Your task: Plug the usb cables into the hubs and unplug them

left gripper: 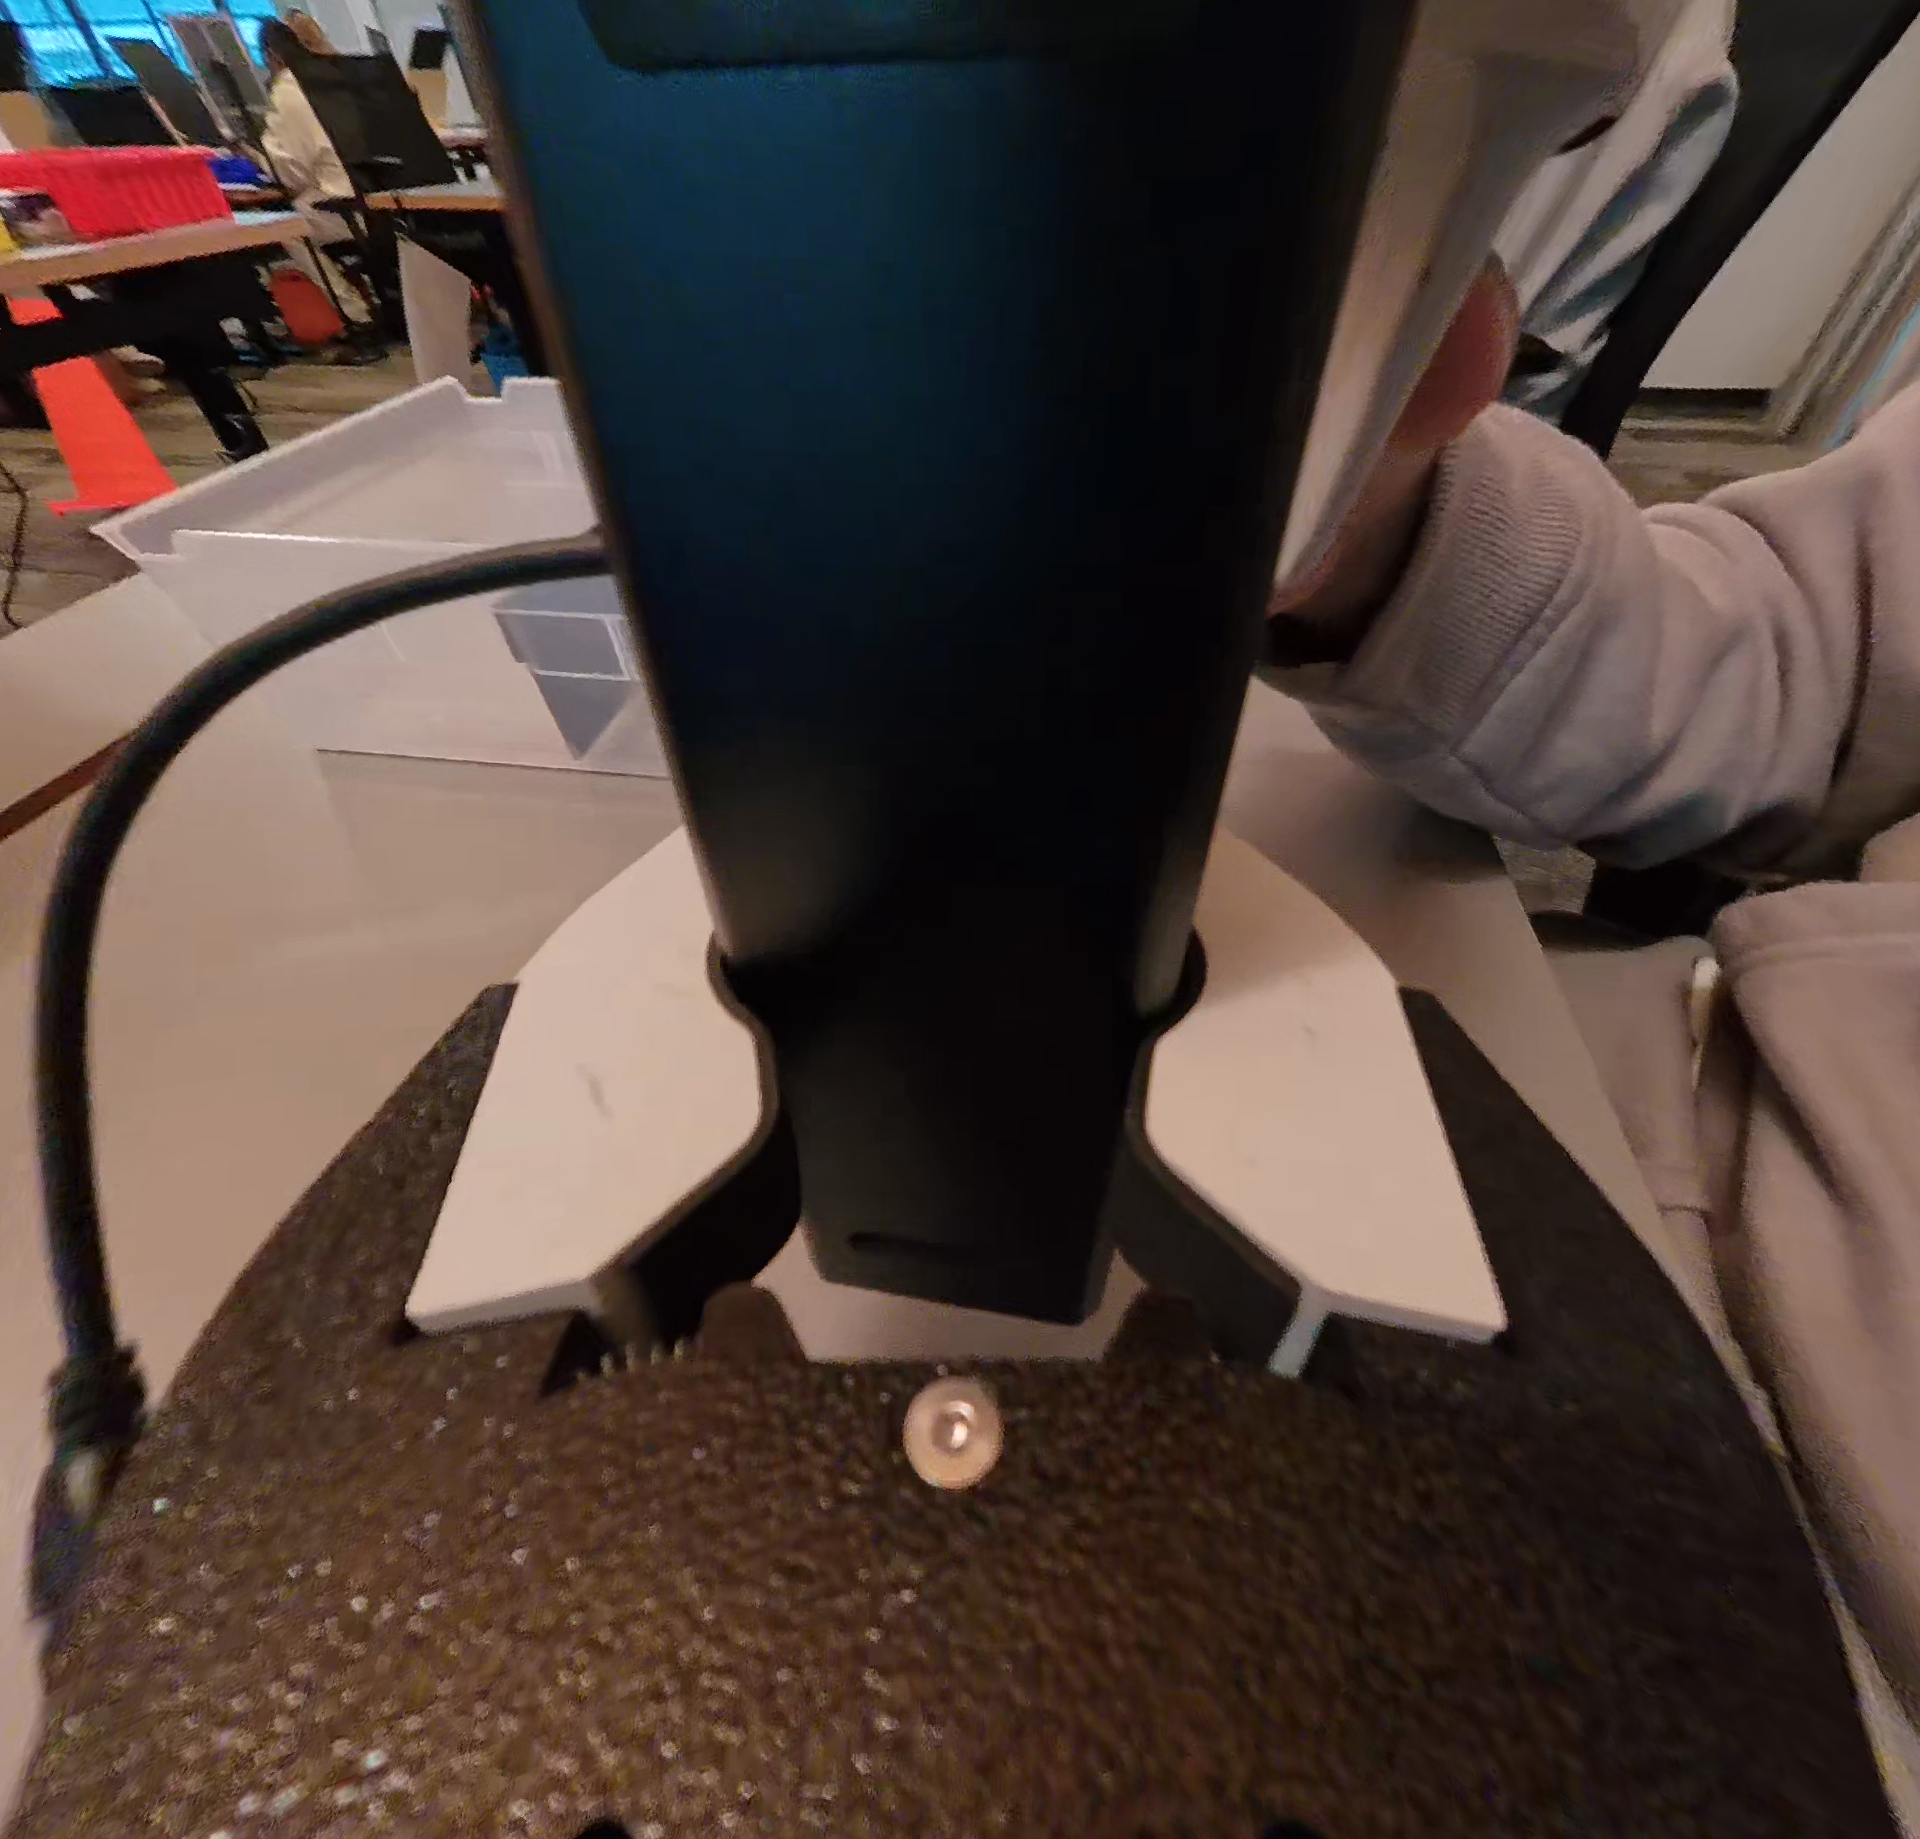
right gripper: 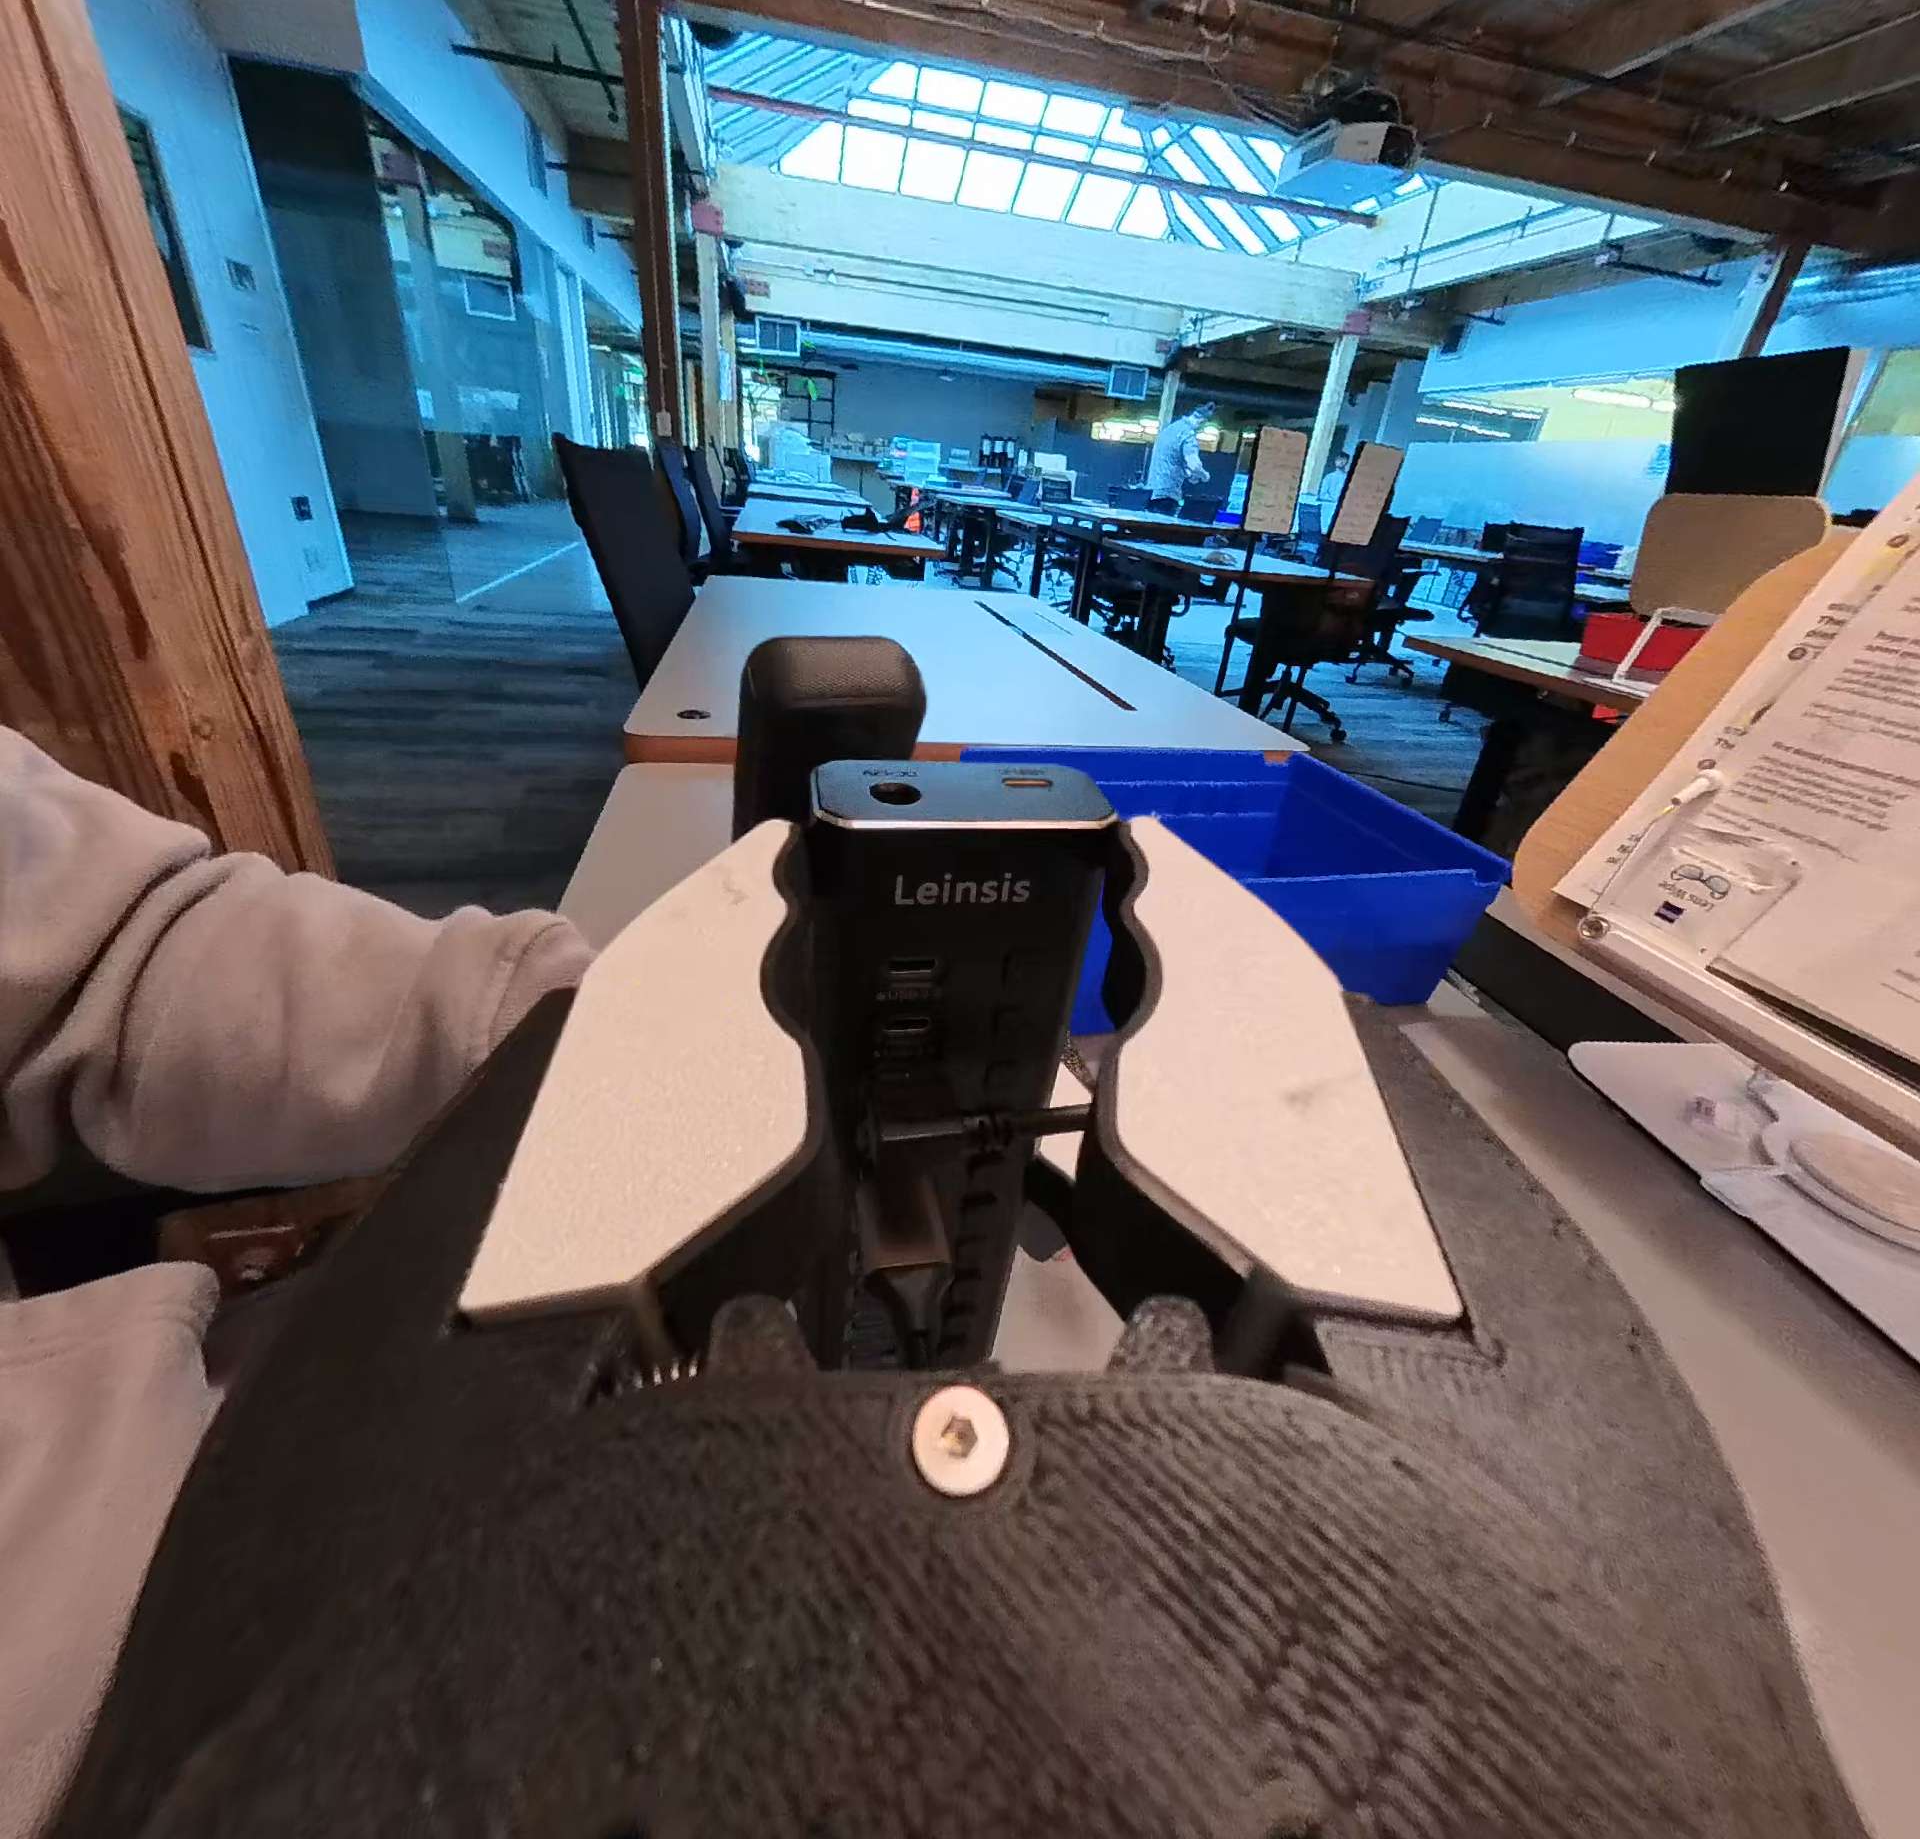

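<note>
In the left wrist view my left gripper [left gripper: 956,968] is shut on a tall dark slab-shaped hub [left gripper: 935,542] that fills the middle of the view. A black cable [left gripper: 62,958] arcs out from behind it on the left, and its plug end [left gripper: 94,1415] hangs free beside the gripper body. In the right wrist view my right gripper [right gripper: 956,844] is shut on a black USB hub [right gripper: 956,896], held upright with its ports facing me. A thin black plug [right gripper: 977,1129] sits in its face low down. A dark cable [right gripper: 914,1270] runs down between the fingers.
A white bin [left gripper: 343,563] stands behind the left hub. A blue bin [right gripper: 1299,854] sits right of the right hub, with a black rounded block [right gripper: 831,709] behind it. A paper stand [right gripper: 1766,802] is at the right. Grey sleeves [left gripper: 1610,667] are close by.
</note>
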